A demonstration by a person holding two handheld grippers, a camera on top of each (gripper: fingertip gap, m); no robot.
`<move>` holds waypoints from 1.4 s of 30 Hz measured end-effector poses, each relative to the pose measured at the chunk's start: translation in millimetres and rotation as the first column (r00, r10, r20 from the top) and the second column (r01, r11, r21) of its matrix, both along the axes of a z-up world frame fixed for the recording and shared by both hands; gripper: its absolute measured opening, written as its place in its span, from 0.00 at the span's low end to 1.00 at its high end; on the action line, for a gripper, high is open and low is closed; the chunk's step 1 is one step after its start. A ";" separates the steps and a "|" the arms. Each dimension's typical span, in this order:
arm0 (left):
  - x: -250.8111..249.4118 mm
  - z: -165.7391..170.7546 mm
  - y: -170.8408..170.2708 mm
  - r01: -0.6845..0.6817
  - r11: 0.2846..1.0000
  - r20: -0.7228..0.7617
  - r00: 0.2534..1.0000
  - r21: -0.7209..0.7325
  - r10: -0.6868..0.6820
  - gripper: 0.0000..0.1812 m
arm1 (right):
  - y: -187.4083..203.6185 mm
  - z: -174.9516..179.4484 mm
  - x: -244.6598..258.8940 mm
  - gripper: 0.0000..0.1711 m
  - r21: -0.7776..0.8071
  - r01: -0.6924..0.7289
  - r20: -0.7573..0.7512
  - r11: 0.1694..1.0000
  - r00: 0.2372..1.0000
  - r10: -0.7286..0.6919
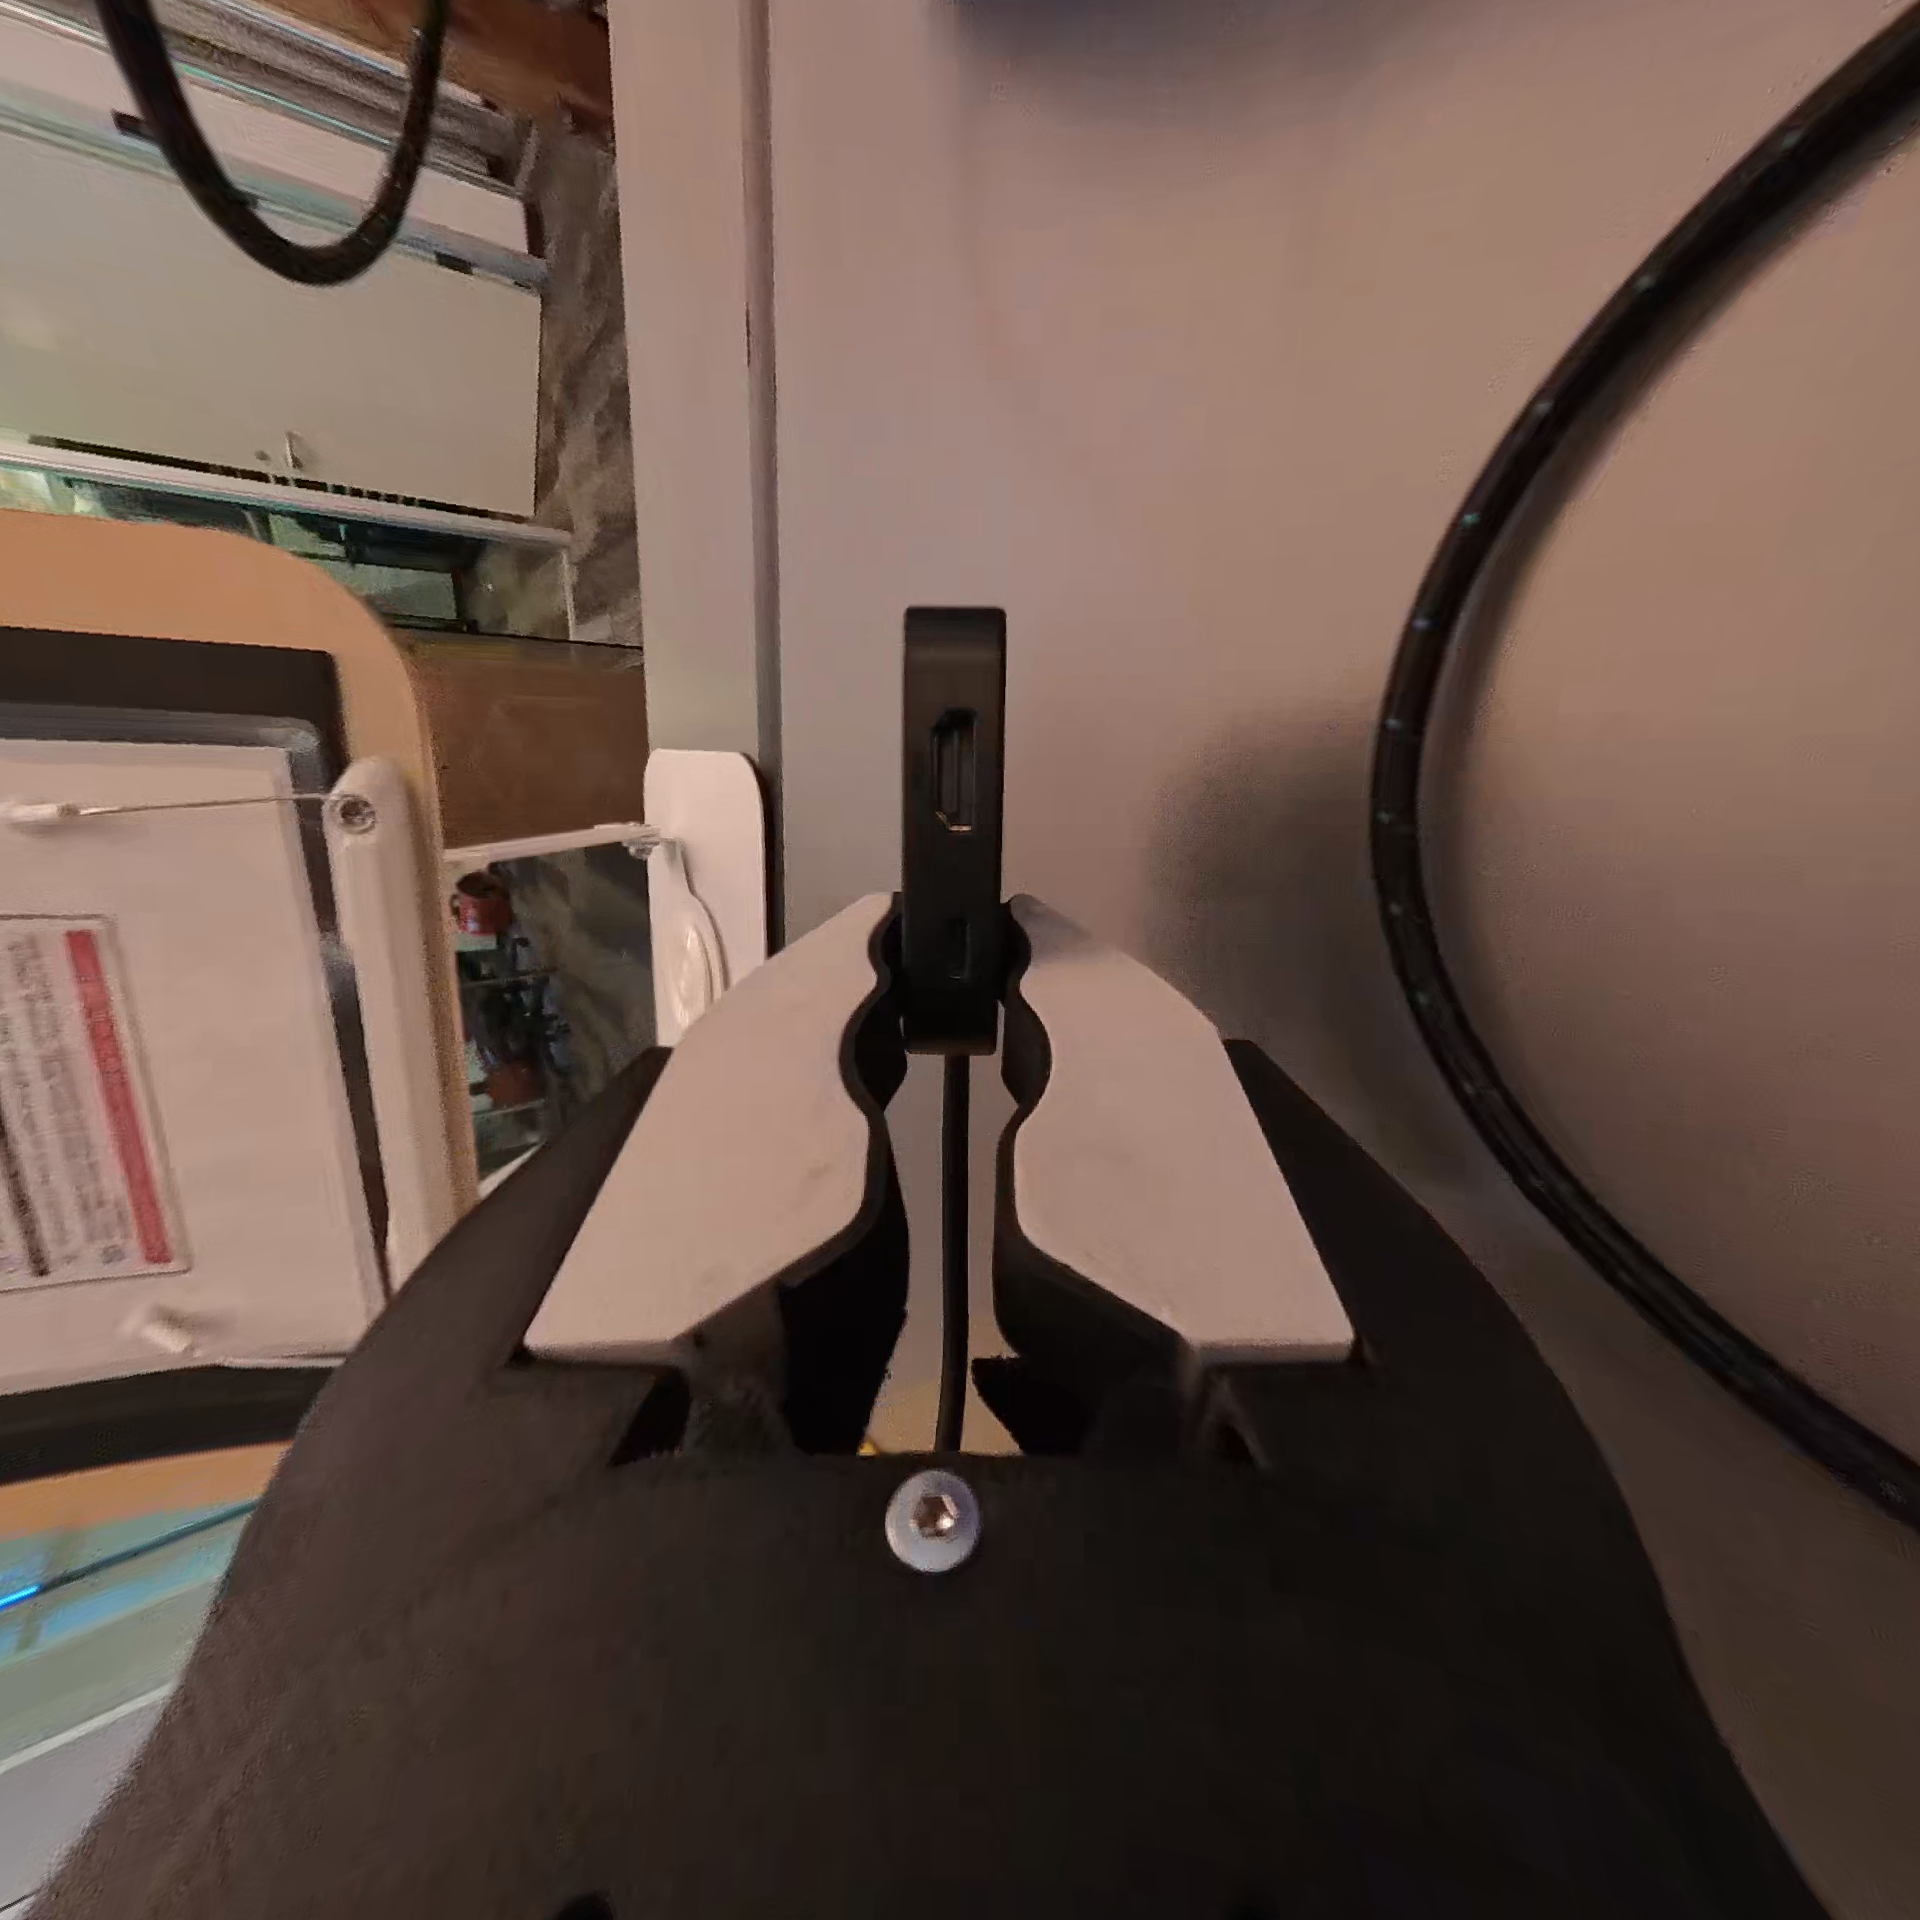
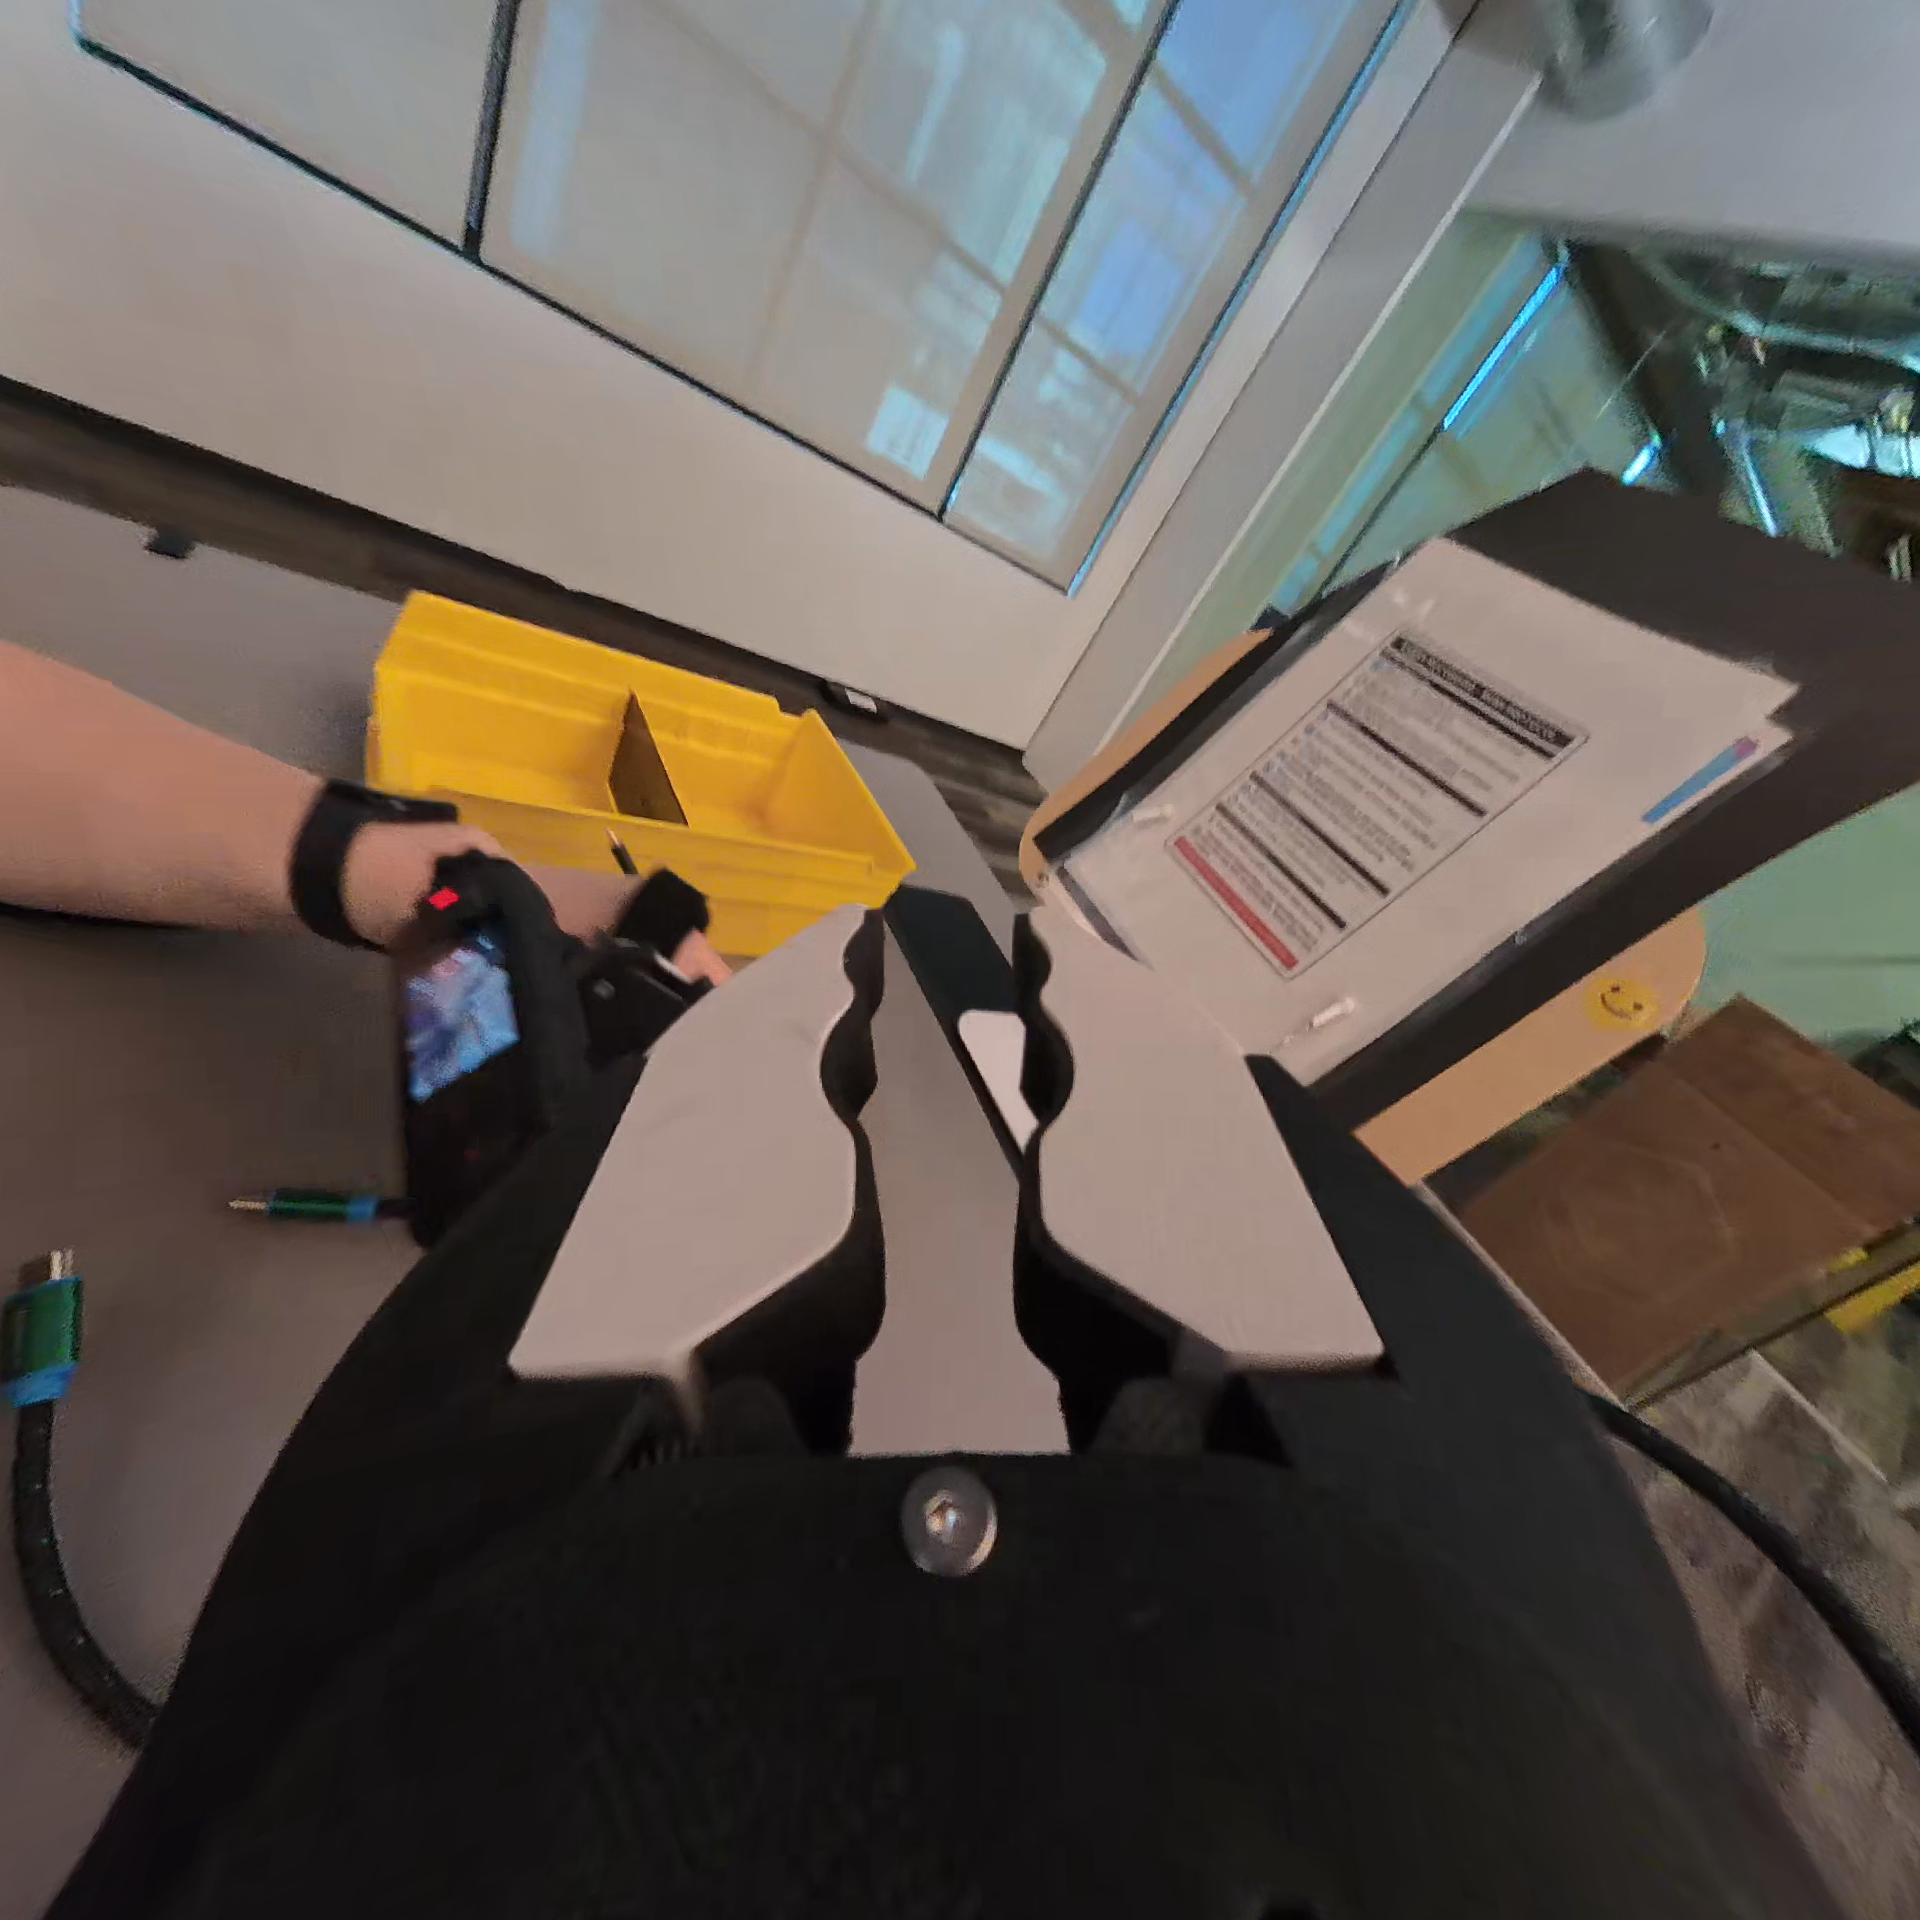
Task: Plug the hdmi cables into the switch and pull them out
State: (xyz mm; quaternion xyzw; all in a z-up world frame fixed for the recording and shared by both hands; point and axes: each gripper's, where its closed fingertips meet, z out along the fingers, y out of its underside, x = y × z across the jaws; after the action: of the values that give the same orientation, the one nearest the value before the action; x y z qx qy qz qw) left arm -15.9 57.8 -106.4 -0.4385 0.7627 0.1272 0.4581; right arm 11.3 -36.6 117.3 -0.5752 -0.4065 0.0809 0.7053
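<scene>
My left gripper [image 1: 951, 920] is shut on a small black HDMI switch [image 1: 954, 748], which stands edge-on with an empty port facing the camera. A thin black lead [image 1: 953, 1247] runs from the switch back between the fingers. A thick black braided HDMI cable [image 1: 1455, 727] arcs on the right. In the right wrist view my right gripper [image 2: 948, 935] is open and empty above the grey table [image 2: 208, 1091]. A green HDMI plug with blue tape [image 2: 42, 1320] lies at the far left, and a second green plug [image 2: 312, 1205] lies near the other gripper [image 2: 488, 1018], held by a hand.
A yellow divided bin [image 2: 623, 748] stands on the table behind the hand. A board with a printed sheet [image 2: 1382, 790] lies to the right past the table edge. A second cable loop [image 1: 301, 249] hangs at the top left of the left wrist view. One gripper's finger ends stand about 25 cm off the other's.
</scene>
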 end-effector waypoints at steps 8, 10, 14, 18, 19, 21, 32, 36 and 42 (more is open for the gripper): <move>-3.8 -39.0 28.7 -0.027 0.997 -0.119 0.993 -0.072 0.019 0.08 | -7.6 8.7 3.9 0.15 0.009 -0.008 -0.027 1.000 1.000 0.008; -4.8 -39.3 28.9 -0.041 0.995 -0.111 0.993 -0.087 0.031 0.08 | -6.8 9.1 6.9 0.15 0.004 0.009 -0.026 1.000 1.000 -0.009; -3.1 -44.3 25.3 -0.053 0.989 -0.099 0.994 -0.141 0.039 0.12 | -10.0 16.2 8.5 0.15 0.019 0.001 -0.066 1.000 0.998 0.000; -6.1 -43.8 24.4 -0.065 0.983 -0.098 0.994 -0.174 0.048 0.14 | -9.9 16.1 9.2 0.15 0.017 0.006 -0.067 1.000 0.998 -0.005; -7.2 -43.0 24.2 -0.072 0.980 -0.098 0.994 -0.186 0.054 0.16 | -9.6 15.0 8.8 0.15 0.013 0.005 -0.062 1.000 0.998 -0.004; -10.5 -42.9 21.7 -0.094 0.967 -0.107 0.992 -0.236 0.070 0.17 | -9.3 12.7 6.5 0.15 0.002 -0.008 -0.058 1.000 0.998 0.008; -31.6 -29.1 5.6 -0.195 0.847 -0.087 0.981 -0.495 0.175 0.26 | -8.3 3.1 -0.1 0.15 -0.045 -0.049 -0.048 0.998 0.998 0.047; -44.2 5.6 -73.5 -0.059 0.703 -0.054 0.998 -0.709 0.029 0.26 | -13.1 10.0 7.9 0.16 -0.019 -0.043 -0.068 0.999 0.997 0.042; -61.5 -11.6 -171.4 -0.101 0.627 -0.277 0.942 -0.773 -0.189 0.26 | -22.2 22.0 23.7 0.15 0.008 -0.040 -0.140 0.999 0.989 0.041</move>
State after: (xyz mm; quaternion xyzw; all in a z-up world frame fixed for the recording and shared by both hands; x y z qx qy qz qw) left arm -77.4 -113.6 -118.0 -0.5457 0.8186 -0.1537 0.0914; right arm 35.0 -58.8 139.3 -0.5577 -0.3679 0.1344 0.7318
